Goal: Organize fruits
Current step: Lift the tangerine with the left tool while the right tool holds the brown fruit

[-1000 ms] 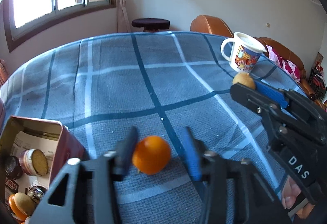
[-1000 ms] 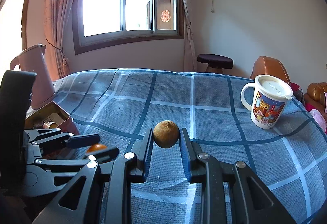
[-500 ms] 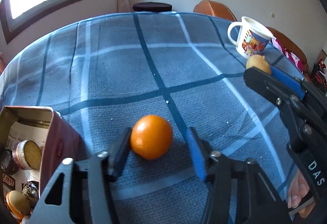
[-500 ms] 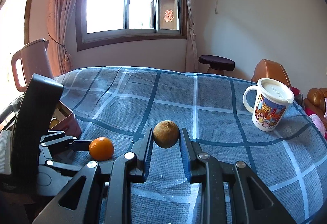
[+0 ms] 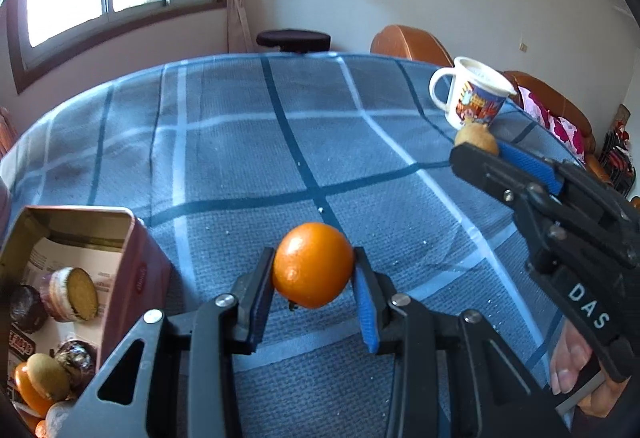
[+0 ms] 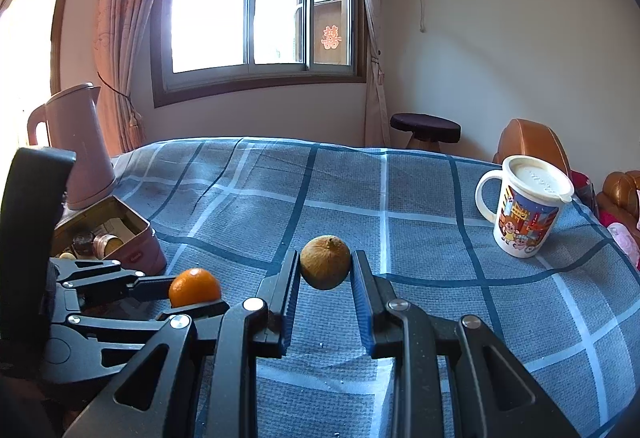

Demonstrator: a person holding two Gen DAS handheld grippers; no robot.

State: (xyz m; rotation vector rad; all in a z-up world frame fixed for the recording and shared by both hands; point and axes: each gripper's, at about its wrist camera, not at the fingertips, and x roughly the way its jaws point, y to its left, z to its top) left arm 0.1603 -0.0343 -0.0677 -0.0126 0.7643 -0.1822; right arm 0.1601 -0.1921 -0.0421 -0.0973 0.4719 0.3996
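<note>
My left gripper (image 5: 314,266) is shut on an orange (image 5: 313,264) and holds it just above the blue checked tablecloth; the orange (image 6: 195,287) also shows in the right wrist view between the left gripper's fingers (image 6: 188,290). My right gripper (image 6: 325,266) is shut on a brown round fruit (image 6: 325,267) and holds it above the cloth. In the left wrist view the brown fruit (image 5: 477,139) sits at the tip of the right gripper (image 5: 486,152), to the right of the orange.
An open pink tin (image 5: 138,258) with cakes and fruit stands at the left; it also shows in the right wrist view (image 6: 134,238). A lidded cartoon mug (image 6: 524,214) stands at the right. A pink jug (image 6: 80,146) is behind the tin. The tablecloth (image 6: 360,198) spreads ahead.
My left gripper has closed on the orange and lifted it off the cloth. The right gripper has kept its hold on the brown fruit and barely moved.
</note>
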